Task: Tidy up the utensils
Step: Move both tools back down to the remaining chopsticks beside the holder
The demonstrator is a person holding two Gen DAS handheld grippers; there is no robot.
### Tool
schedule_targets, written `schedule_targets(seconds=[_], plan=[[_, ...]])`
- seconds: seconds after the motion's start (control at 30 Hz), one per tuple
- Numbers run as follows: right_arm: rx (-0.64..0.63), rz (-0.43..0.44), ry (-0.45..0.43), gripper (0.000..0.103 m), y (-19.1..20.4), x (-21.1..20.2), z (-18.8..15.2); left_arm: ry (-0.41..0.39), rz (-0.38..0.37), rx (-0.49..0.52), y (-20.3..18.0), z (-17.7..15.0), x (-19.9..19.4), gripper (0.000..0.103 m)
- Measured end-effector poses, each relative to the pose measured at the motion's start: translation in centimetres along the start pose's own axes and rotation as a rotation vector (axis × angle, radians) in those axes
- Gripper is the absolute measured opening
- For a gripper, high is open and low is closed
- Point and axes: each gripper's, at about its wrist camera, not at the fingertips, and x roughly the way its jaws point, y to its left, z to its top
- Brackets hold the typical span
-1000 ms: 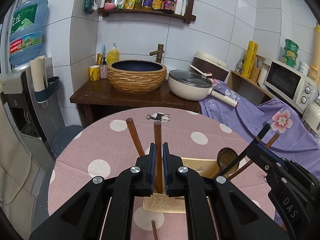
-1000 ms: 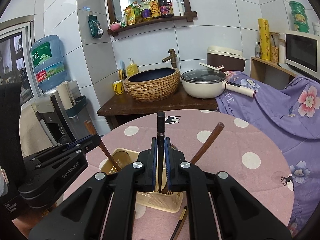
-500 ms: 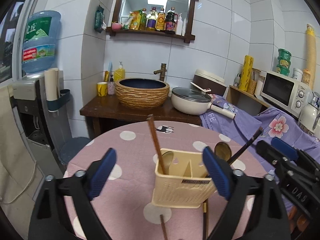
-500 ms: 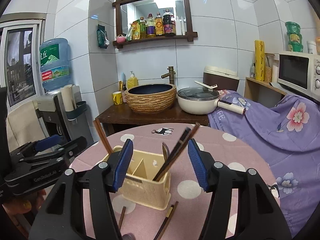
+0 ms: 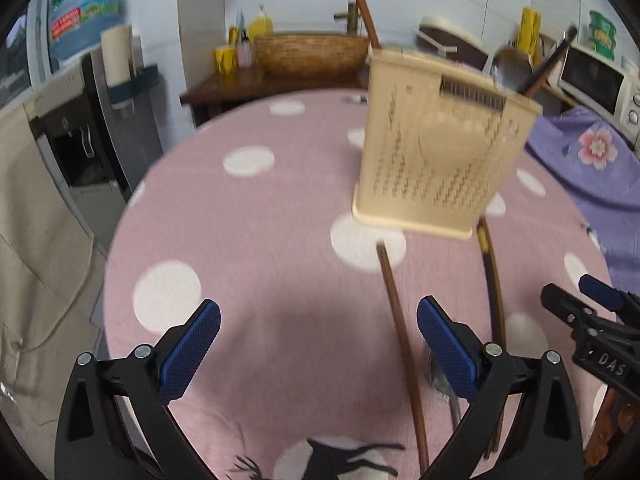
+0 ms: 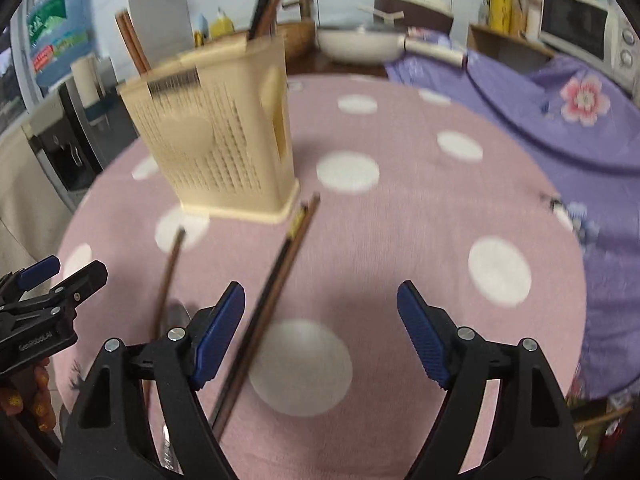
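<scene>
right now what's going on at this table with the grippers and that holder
A person is sorting utensils into a cream holder on the pink dotted table, one gripper in each hand. Both grippers are empty, their jaws having just been opening. The left gripper is over a brown chopstick lying on the cloth; the right gripper is over a dark pair of chopsticks. Several utensils already stand in the holder.

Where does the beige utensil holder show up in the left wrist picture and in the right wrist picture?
Left wrist view: the beige utensil holder stands upper right of centre, beyond the open left gripper.
Right wrist view: the holder stands upper left, beyond the open right gripper.
Shared landmark: the white microwave, far right in both.
</scene>
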Motion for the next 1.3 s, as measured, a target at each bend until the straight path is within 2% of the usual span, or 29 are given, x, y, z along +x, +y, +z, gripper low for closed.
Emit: schedule_targets(seconds=[0.13, 0.27, 0.4, 0.7, 0.83, 0.9, 1.0, 1.1, 1.17, 1.2, 1.3], plan=[[-0.005, 0.0, 0.056, 0.078, 0.6, 1.5, -1.9, 0.041, -0.007, -0.035, 0.5, -1.5, 0.8, 0.097], [-0.026, -0.013, 0.083, 0.078, 1.3, 2.3, -2.8, 0.045, 0.013, -0.023, 0.5, -2.0, 0.9, 0.097], [-0.045, -0.055, 0.096, 0.078, 1.7, 2.8, -2.7, 0.05, 0.008, -0.018, 0.2, -2.4, 0.8, 0.097], [-0.001, -0.036, 0.14, 0.08, 1.2, 4.0, -1.7, 0.061, -0.013, -0.045, 0.2, -2.4, 1.0, 0.097], [0.005, -0.116, 0.118, 0.079, 0.8, 3.5, -1.5, 0.048, 0.004, -0.044, 0.5, -2.3, 0.7, 0.097], [0.014, -0.151, 0.097, 0.074, 0.4, 3.1, -1.5, 0.043, 0.009, -0.048, 0.8, -2.2, 0.6, 0.096], [0.058, -0.127, 0.091, 0.07, -0.7, 2.9, -1.3, 0.049, -0.016, -0.074, 1.2, -1.8, 0.8, 0.096], [0.093, -0.075, 0.094, 0.07, -1.3, 3.2, -0.7, 0.054, -0.042, -0.089, 1.0, -1.2, 1.1, 0.089], [0.115, -0.031, 0.097, 0.07, -1.5, 3.5, -0.3, 0.06, -0.057, -0.081, 0.6, -0.6, 1.5, 0.077], [0.127, -0.013, 0.091, 0.07, -1.5, 3.7, 0.0, 0.063, -0.064, -0.077, 0.3, -0.4, 1.7, 0.074], [0.142, -0.015, 0.077, 0.069, -1.3, 4.5, 0.9, 0.08, -0.091, -0.072, -0.5, 0.5, 2.6, 0.063]])
